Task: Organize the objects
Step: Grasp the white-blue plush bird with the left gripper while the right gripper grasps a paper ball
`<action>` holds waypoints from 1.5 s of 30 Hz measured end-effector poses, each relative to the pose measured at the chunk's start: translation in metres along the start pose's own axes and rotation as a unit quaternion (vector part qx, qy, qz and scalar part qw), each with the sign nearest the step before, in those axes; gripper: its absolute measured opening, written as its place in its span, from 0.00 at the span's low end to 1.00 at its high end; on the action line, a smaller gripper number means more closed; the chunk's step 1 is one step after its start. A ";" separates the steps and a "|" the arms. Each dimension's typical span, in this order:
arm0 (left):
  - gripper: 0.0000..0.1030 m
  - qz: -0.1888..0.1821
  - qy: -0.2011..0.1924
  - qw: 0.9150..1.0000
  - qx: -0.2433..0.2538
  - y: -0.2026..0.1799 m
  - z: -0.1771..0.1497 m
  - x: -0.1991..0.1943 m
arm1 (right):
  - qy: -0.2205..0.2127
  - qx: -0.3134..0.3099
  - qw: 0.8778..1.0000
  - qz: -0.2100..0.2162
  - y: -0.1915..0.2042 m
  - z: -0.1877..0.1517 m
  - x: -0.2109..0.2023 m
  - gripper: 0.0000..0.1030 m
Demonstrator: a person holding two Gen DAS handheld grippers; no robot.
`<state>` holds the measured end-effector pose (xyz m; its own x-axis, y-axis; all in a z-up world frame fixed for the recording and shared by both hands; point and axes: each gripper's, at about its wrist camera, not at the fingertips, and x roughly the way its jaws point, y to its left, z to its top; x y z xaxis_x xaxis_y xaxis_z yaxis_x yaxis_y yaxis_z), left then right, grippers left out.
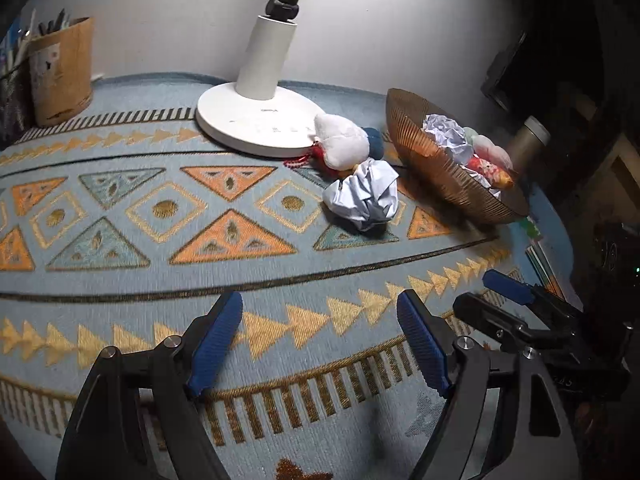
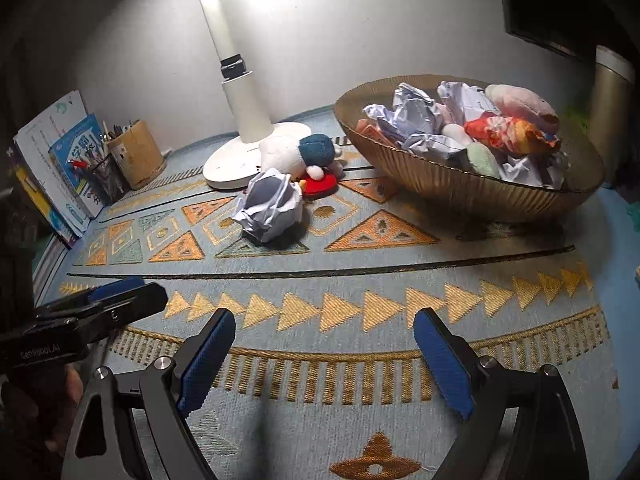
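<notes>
A crumpled paper ball point(image 1: 363, 196) point(image 2: 269, 208) lies on the patterned cloth beside a white plush toy point(image 1: 341, 146) point(image 2: 298, 154) with a blue and red part. A ribbed brown bowl point(image 1: 436, 172) point(image 2: 460, 188) to their right holds several paper balls and plush toys. My left gripper point(image 1: 320, 340) is open and empty, low over the cloth, well short of the paper ball. My right gripper point(image 2: 324, 354) is open and empty, also near the front edge. Each gripper shows in the other's view, the right one point(image 1: 508, 288) and the left one point(image 2: 116, 292).
A white desk lamp point(image 1: 260, 116) point(image 2: 244, 120) stands behind the toy. A brown pen cup point(image 1: 60, 76) point(image 2: 136, 156) and books point(image 2: 60, 168) stand at the far left. A metal cylinder point(image 1: 528, 140) point(image 2: 608, 104) stands behind the bowl.
</notes>
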<state>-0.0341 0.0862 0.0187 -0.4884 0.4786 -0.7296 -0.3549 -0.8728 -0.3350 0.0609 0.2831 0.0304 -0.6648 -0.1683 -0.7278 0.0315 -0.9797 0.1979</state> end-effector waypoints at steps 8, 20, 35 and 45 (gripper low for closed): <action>0.76 -0.019 -0.012 0.995 0.102 -0.013 0.113 0.036 | 0.010 -0.038 0.999 0.028 0.024 0.059 0.039 0.87; 0.61 -0.016 0.056 0.966 0.253 -0.050 0.120 0.118 | 0.052 -0.048 0.997 0.042 0.028 0.076 0.092 0.57; 0.50 -0.001 -0.046 0.993 0.113 -0.022 0.048 -0.009 | 0.009 -0.017 0.998 0.066 0.000 0.010 -0.019 0.44; 0.50 0.068 -0.065 0.994 -0.056 0.021 -0.056 -0.036 | 0.047 -0.006 0.997 0.066 -0.016 -0.037 -0.023 0.60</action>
<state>0.0206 0.0453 0.0042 -0.6267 0.3574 -0.6925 -0.1904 -0.9319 -0.3087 0.1034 0.2988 0.0200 -0.5808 -0.3053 -0.7546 0.1230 -0.9493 0.2894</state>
